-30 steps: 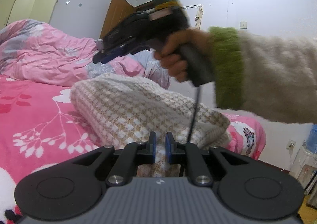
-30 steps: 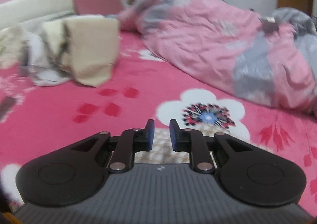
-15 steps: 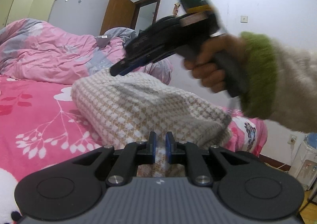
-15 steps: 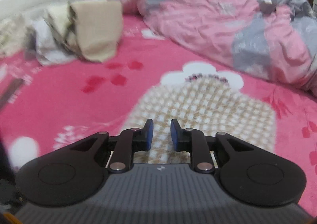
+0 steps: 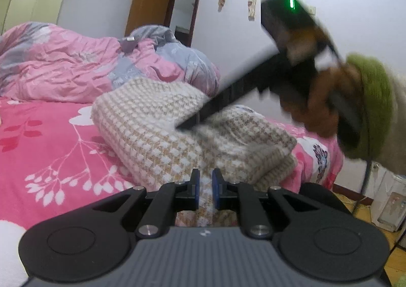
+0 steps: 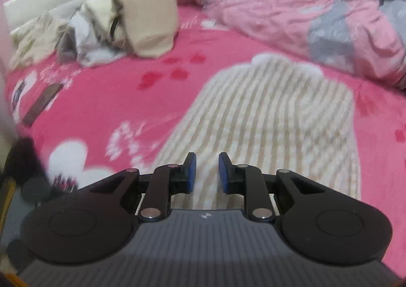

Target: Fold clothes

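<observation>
A folded beige-and-white checked knit garment [image 5: 162, 119] lies on the pink flowered bed sheet [image 5: 50, 139]. My left gripper [image 5: 205, 190] sits at the garment's near edge, its blue pads close together with knit cloth between them. A hand in a green-cuffed fuzzy sleeve [image 5: 370, 104] holds my right gripper [image 5: 186, 125], whose tips touch the top of the folded garment. In the right wrist view, the right gripper [image 6: 207, 172] hovers low over the garment [image 6: 266, 114], slightly open, with nothing between its pads.
A crumpled pink and grey quilt [image 5: 76, 63] is heaped behind the garment. A pile of other clothes [image 6: 121, 25] leans at the headboard, with a dark flat object [image 6: 41, 102] on the sheet nearby. The bed edge and floor [image 5: 368, 205] are to the right.
The right gripper has swung down from the air onto the top of the folded garment, so the garment now fills its view. The left gripper has stayed in place.
</observation>
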Tool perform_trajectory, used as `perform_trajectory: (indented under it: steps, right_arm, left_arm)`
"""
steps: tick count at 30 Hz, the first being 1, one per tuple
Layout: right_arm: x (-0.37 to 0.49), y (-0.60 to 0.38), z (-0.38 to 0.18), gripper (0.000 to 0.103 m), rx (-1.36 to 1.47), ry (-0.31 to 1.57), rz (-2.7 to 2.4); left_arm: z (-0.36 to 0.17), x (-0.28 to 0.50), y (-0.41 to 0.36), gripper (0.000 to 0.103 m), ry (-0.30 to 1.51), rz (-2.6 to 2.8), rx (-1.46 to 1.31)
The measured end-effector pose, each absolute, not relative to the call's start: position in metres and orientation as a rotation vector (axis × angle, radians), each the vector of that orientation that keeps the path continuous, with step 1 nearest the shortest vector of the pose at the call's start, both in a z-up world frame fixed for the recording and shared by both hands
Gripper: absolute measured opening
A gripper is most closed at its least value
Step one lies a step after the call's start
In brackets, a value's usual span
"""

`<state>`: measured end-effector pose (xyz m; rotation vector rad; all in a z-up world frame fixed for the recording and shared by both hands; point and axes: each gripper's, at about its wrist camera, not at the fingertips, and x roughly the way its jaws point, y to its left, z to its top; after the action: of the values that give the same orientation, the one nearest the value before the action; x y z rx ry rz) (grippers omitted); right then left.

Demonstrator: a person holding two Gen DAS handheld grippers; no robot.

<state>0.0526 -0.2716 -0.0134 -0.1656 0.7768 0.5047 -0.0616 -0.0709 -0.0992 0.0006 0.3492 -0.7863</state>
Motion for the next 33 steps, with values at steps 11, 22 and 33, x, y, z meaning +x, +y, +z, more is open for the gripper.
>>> perform_trajectory:
  steps: [11,22,33]
  right_arm:
    - [0.026,-0.293,-0.003,0.018,-0.058,0.795,0.516]
    - [-0.007,-0.292,-0.030,0.018,-0.160,0.761,0.485]
    - [0.019,-0.235,0.015,0.018,-0.393,0.536,0.648]
  left_arm:
    - [-0.095,-0.062,-0.070,0.012,0.352,-0.794,0.037]
    - [-0.089,-0.062,-0.057,0.020,0.355,-0.790,0.020]
    - [-0.103,-0.048,-0.058,0.025,0.309,-0.765,-0.069]
